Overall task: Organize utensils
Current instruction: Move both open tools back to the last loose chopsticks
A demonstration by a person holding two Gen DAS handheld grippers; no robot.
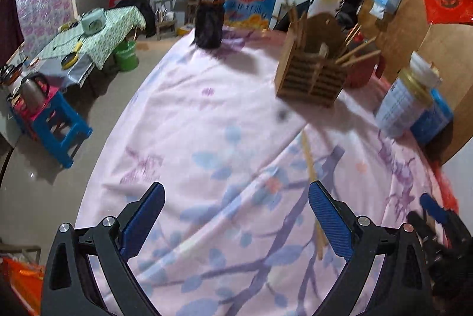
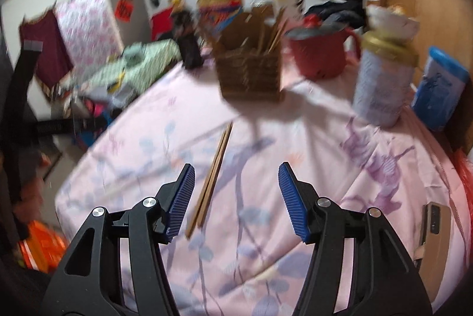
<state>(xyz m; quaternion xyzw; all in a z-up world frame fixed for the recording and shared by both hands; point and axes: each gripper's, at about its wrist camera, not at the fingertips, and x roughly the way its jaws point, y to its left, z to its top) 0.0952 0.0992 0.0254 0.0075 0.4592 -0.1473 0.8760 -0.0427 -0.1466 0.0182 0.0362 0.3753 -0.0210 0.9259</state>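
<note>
- Left wrist view: the left gripper (image 1: 236,215) is spread wide and empty over bare tablecloth (image 1: 207,123); the chopsticks (image 1: 310,168) are seen beside its right finger, the wooden holder (image 1: 310,79) at upper right.
- Right wrist view: the right gripper (image 2: 236,200) is held partly open, empty; the chopsticks (image 2: 214,171) are seen just inside its left finger, the table edge at lower left.

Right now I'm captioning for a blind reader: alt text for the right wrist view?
Open right gripper hovers over a pair of wooden chopsticks lying on a pink floral tablecloth. Behind stand a wooden utensil holder with chopsticks in it and a red pot.

Pink floral tablecloth (image 2: 295,120), red pot (image 2: 319,55), tan chopsticks (image 2: 214,174)
</note>
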